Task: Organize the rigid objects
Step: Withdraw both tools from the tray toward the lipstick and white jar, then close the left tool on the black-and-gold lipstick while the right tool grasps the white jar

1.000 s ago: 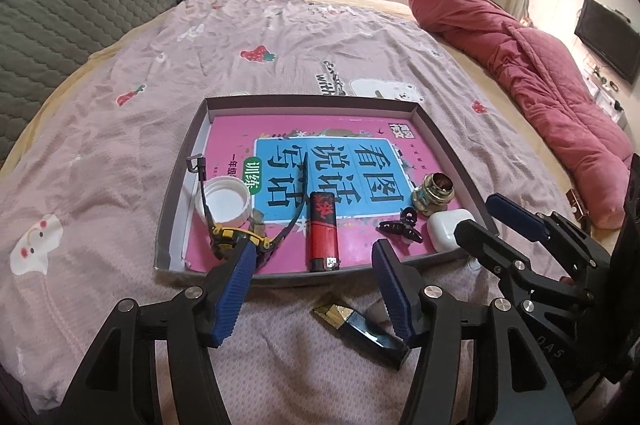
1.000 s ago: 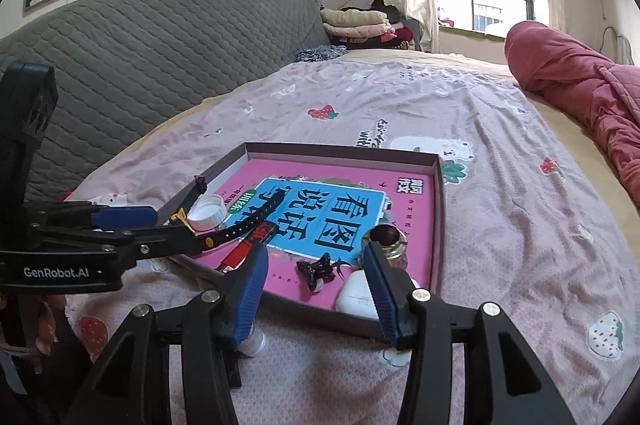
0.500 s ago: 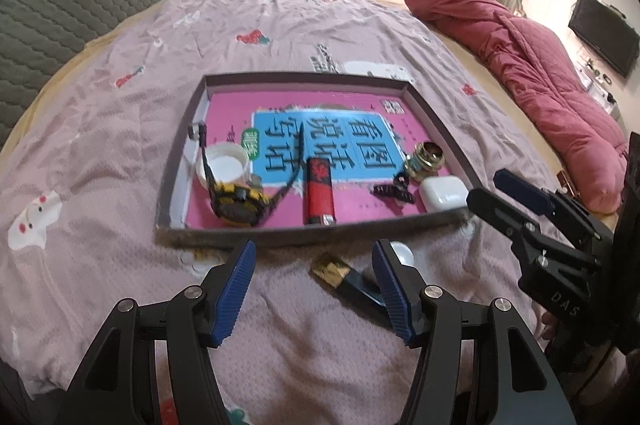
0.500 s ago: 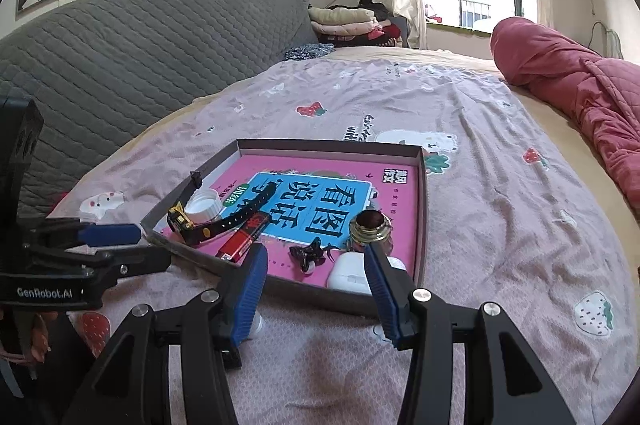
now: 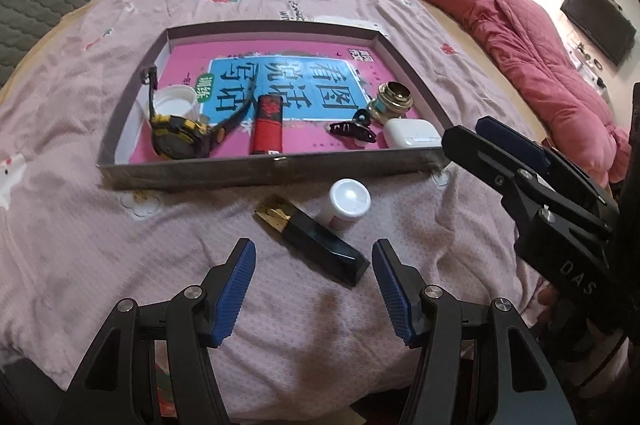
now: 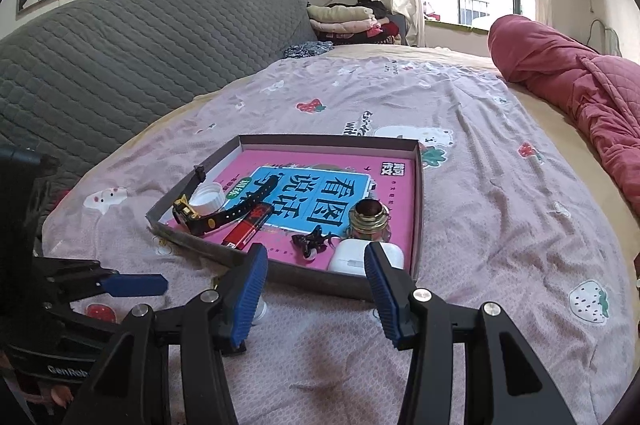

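A shallow grey box [image 5: 264, 172] [image 6: 417, 193] on the bed holds a pink book, a black-and-yellow watch [image 5: 180, 137] [image 6: 200, 219], a white cap [image 5: 176, 101], a red lighter [image 5: 269, 129] [image 6: 246, 229], a black hair clip [image 5: 352, 127], a brass jar [image 5: 394, 99] [image 6: 368, 219] and a white earbud case [image 5: 414, 132] [image 6: 348, 259]. Outside its near wall lie a black-and-gold bar [image 5: 316, 239] and a small white bottle [image 5: 347, 203]. My left gripper [image 5: 314, 289] is open just short of the bar. My right gripper [image 6: 316, 283] is open before the box; it also shows in the left wrist view [image 5: 496, 141].
The bed has a pink patterned sheet [image 6: 500, 185]. A rolled red quilt [image 5: 512, 25] lies along the right side. A grey padded headboard [image 6: 120, 65] stands at the left, with folded clothes [image 6: 344, 19] at the far end. The bed's near edge is just under my left gripper.
Both grippers have pulled back from the box toward the bed's near edge. The watch now lies in the box, and the bar and the white bottle show in full.
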